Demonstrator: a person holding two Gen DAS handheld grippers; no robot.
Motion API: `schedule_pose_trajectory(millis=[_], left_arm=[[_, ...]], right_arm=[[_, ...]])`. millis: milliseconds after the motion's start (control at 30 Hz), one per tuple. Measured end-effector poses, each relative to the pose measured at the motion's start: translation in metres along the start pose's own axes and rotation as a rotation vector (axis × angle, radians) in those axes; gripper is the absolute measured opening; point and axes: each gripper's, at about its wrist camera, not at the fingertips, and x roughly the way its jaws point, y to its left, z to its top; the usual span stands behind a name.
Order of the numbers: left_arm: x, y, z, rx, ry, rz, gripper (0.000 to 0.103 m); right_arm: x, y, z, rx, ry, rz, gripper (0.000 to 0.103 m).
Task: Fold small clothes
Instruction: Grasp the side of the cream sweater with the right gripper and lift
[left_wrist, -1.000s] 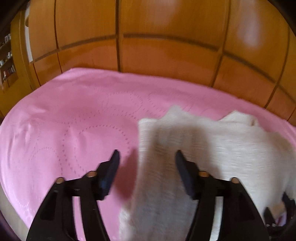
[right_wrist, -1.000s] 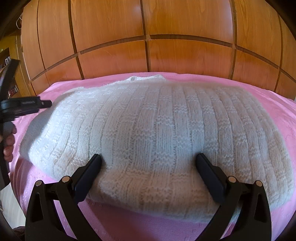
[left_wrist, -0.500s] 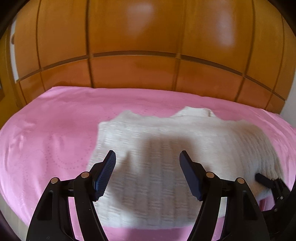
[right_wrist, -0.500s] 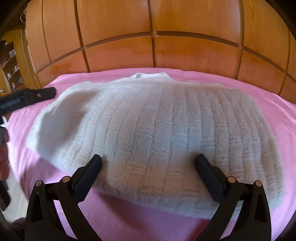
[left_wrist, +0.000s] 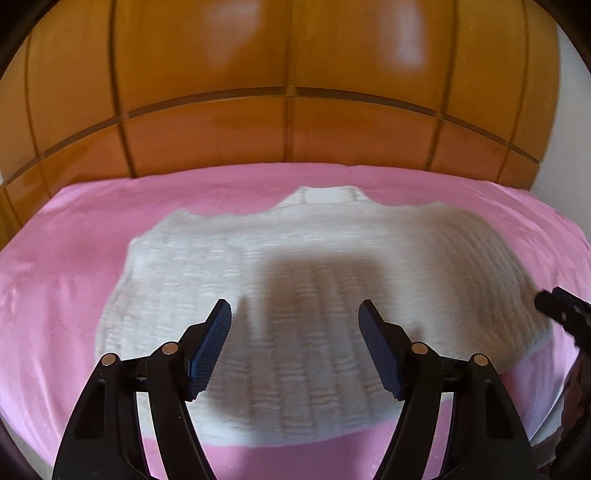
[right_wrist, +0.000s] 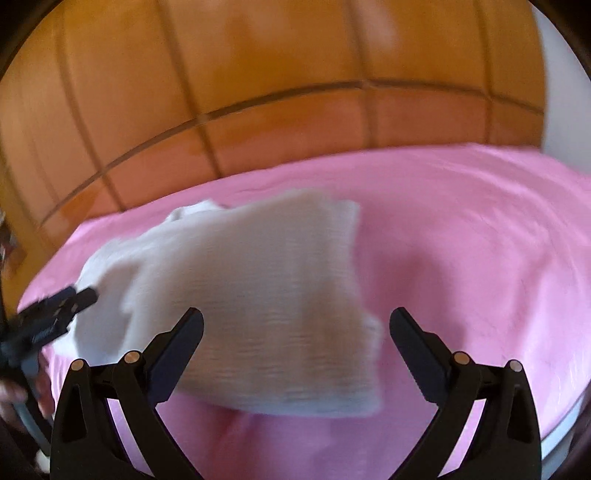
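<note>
On the pink bedspread (left_wrist: 55, 288) in front of me lies a cream knitted sweater (left_wrist: 332, 258), spread flat with its collar toward the wooden panelled wall (left_wrist: 295, 74) behind. From my left gripper (left_wrist: 294, 317) I see the jaws spread wide above the knit, holding nothing. Further right, my right gripper (right_wrist: 296, 325) also hangs spread and empty, over the sweater's right edge, with bare bedspread beyond it. Both views are blurred.
</note>
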Motion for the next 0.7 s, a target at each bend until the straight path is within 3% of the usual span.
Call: schedule_pose_trajectory(millis=[300, 400, 600, 700], left_arm=[[0.025, -0.017, 0.0, -0.032, 0.077, -0.153, 0.07], [0.036, -0.017, 0.001, -0.033, 0.096, -0.151, 0.07], [0.049, -0.02, -0.004, -0.024, 0.107, -0.147, 0.072], [0.052, -0.022, -0.005, -0.014, 0.098, -0.142, 0.072]], right_arm=[[0.035, -0.046, 0.029, 0.145, 0.035, 0.068, 0.097], [0.053, -0.054, 0.028, 0.186, 0.101, 0.135, 0.081], [0.046, -0.041, 0.012, 0.143, 0.189, 0.283, 0.072], [0.045, -0.031, 0.004, 0.105, 0.231, 0.3, 0.059]])
